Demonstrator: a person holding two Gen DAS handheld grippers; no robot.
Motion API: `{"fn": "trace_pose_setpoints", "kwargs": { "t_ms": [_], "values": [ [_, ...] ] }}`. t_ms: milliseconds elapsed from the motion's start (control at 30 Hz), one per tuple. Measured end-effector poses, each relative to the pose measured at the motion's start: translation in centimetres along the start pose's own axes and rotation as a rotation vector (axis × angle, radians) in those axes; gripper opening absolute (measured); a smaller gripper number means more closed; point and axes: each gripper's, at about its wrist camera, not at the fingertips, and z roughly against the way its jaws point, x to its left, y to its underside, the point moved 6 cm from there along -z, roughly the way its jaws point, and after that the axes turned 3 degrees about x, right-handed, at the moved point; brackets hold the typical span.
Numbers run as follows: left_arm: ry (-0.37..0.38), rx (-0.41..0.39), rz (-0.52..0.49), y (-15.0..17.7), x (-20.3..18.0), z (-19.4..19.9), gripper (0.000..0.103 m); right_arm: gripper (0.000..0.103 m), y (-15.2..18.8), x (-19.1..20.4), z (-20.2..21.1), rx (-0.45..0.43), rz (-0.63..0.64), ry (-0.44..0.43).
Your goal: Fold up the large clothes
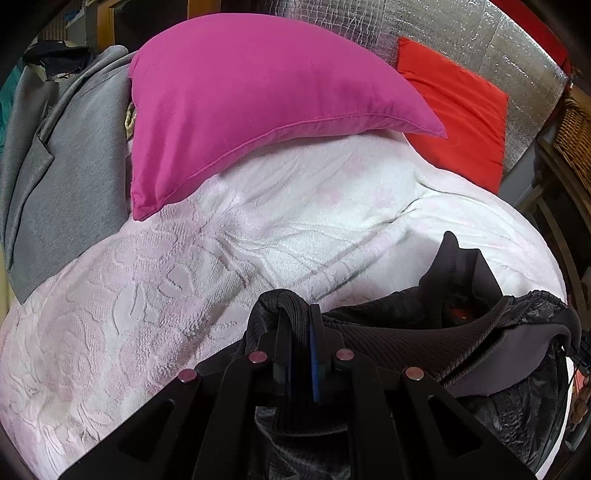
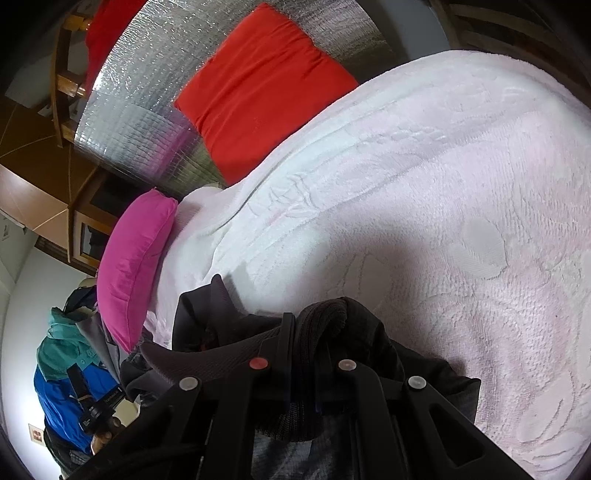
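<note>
Left wrist view shows the dark garment (image 1: pixel 424 332) bunched at the near edge of the bed, its ribbed hem stretched across the lower right. The left gripper (image 1: pixel 299 332) is clamped on a thick fold of that ribbed band, which loops up between the two black fingers; a blue pad shows on the inner face of one finger. In the right wrist view the right gripper (image 2: pixel 314 332) is likewise closed on a rolled, ribbed wad of the dark garment (image 2: pixel 332 321), and the cloth hangs in a slack span toward the left of that picture. A stiff collar-like flap (image 1: pixel 450 251) of the garment stands up just behind the stretched hem.

Under the garment lies a pale pink-white bedspread (image 1: pixel 147 314) with a raised floral pattern, covering the whole bed and lightly creased toward the far side. A magenta pillow (image 1: pixel 258 103) rests on the far part of the bedspread, one corner pointing toward the right. Beside it, farther right, a red cushion (image 1: pixel 458 110) leans against a silver quilted foil sheet (image 1: pixel 461 33) at the far edge of the bed. A grey jacket (image 1: pixel 66 155) is draped at the left edge of the bed, touching the magenta pillow. A wicker basket (image 1: pixel 576 140) sits off the bed at far right. In the right wrist view, blue and teal clothing (image 2: pixel 66 376) hangs beyond the bed's left side, and a wooden frame (image 2: pixel 62 85) stands past the foil.
</note>
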Motion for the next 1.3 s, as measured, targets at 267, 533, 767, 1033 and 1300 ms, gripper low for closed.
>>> {"fn": "trace_pose_setpoints", "kwargs": {
  "t_ms": [267,533,767,1033,1300],
  "values": [
    [-0.013,0.003,-0.015,0.0,-0.3,-0.2,0.009,0.008,0.0,-0.3,-0.2,0.005,-0.015,0.018],
    [-0.020,0.007,-0.022,0.0,-0.3,-0.4,0.009,0.008,0.0,-0.2,-0.2,0.010,-0.030,0.029],
    [-0.019,0.008,-0.030,-0.1,-0.4,-0.5,0.009,0.008,-0.1,-0.4,-0.1,0.014,-0.047,0.023],
    [-0.023,0.019,-0.035,-0.2,-0.2,-1.5,0.009,0.008,-0.3,-1.2,-0.6,0.025,-0.094,-0.019],
    [0.048,0.048,0.021,-0.6,0.1,-2.0,0.012,0.009,-0.5,-1.4,-0.3,0.025,-0.131,-0.079]
  ]
}}
